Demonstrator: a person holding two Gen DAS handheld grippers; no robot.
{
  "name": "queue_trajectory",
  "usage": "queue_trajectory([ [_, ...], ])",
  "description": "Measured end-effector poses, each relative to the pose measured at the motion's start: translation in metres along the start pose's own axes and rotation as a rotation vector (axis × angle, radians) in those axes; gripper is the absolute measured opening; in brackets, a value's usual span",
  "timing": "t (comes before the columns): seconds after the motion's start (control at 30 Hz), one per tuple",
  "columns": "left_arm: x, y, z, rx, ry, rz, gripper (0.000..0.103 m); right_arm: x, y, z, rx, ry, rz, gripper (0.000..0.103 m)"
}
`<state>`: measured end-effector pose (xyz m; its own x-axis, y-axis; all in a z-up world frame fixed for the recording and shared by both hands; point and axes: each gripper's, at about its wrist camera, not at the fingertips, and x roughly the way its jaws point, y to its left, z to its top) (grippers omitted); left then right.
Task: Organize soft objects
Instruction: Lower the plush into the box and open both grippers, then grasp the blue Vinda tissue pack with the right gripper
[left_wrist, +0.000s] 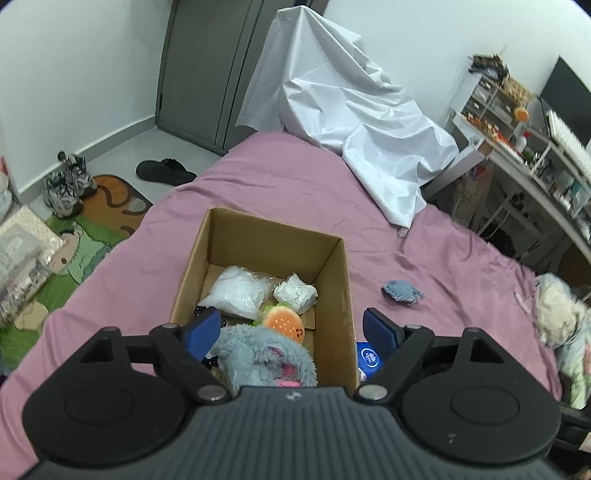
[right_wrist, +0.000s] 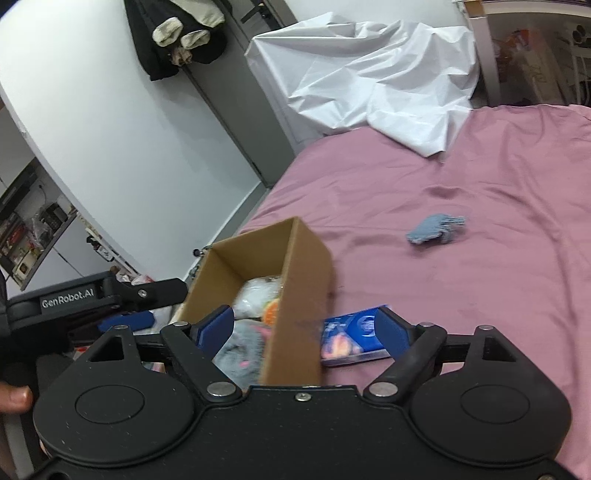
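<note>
**Both grippers spread wide over the box of soft toys**

In the left wrist view, the left gripper hangs over the near end of the cardboard box with its 2 blue fingers released and holding nothing. The left finger sits inside the box above the contents; the right finger lies outside the box's right wall, over a blue packet on the pink bed sheet. Between the fingers, closest to the camera, lies a grey furry plush with pink patches. Just beyond it sits an orange burger plush, its smiling face turned to the right. Farther in lie a clear plastic bag and a crumpled white wad. The box's long axis runs away from the camera. To its right, well apart on the sheet, a small blue-grey cloth toy lies with its long axis across the view.

In the right wrist view, the right gripper is also unclenched and empty, straddling the box's right wall: grey plush on the left side, blue packet on the right. The blue-grey toy lies far ahead to the right.
</note>
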<state>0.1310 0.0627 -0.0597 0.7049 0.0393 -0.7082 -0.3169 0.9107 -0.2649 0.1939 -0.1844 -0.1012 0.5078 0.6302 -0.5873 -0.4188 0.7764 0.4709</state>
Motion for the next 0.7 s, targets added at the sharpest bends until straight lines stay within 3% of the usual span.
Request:
queue_trajectory([
  [0.3,0.014,-0.032,0.001,0.096,0.022,-0.001,0.083,0.008,-0.038,0.000,0.038,0.028,-0.007,0.080],
  [0.47,0.021,-0.041,0.000,0.127,0.048,0.004,0.083,0.025,-0.059,-0.011,0.108,0.087,0.031,0.068],
  [0.7,0.032,-0.049,-0.001,0.187,0.069,0.019,0.083,0.048,-0.073,-0.021,0.168,0.154,0.104,0.059],
])
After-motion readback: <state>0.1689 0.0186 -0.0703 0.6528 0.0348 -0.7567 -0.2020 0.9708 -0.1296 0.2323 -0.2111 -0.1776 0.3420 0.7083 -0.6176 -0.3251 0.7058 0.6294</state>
